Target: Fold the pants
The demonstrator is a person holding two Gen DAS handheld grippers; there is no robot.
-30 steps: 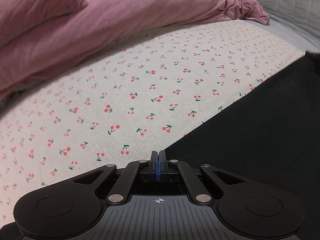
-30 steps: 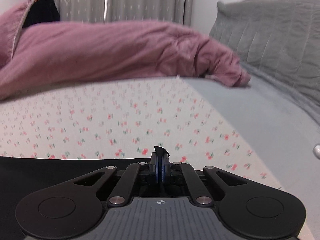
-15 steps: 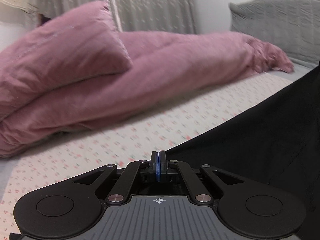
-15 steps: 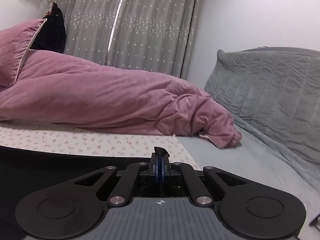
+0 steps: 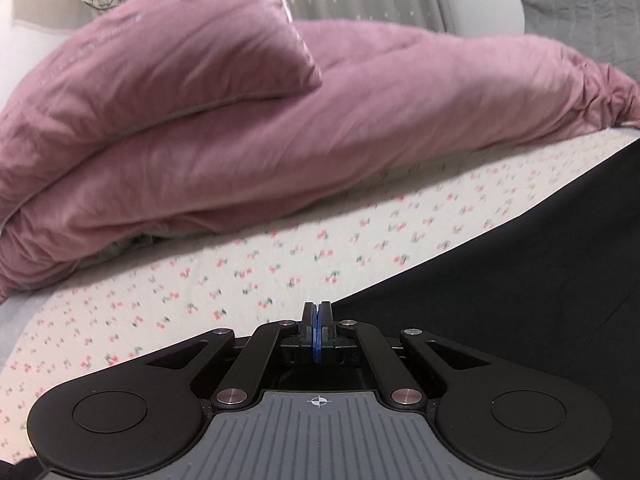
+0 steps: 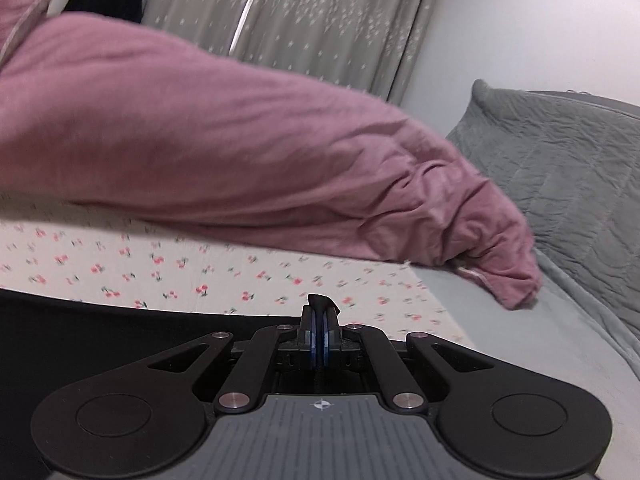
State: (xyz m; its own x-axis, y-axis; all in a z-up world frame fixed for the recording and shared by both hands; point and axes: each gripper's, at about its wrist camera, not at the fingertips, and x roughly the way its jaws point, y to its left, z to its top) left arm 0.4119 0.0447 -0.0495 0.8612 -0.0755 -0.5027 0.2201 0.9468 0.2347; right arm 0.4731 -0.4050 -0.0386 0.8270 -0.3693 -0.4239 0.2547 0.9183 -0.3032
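Note:
The black pants stretch away to the right of my left gripper over the cherry-print sheet. Their edge runs straight into the closed fingertips, so the left gripper is shut on the pants' edge. In the right wrist view the pants fill the lower left. A small tuft of black cloth pokes out above the pads of my right gripper, which is shut on it. The cloth hangs taut between the two grippers, and the rest of the pants is out of view.
A bulky pink duvet with a pink pillow on top lies across the bed just beyond the sheet. A grey quilted cushion stands at the right, with plain grey bedding below it. Curtains hang behind.
Both grippers have carried the pants' edge forward over the sheet towards the pink duvet, which now looms larger. The views first tipped up, then slightly down again. Both grips stayed shut.

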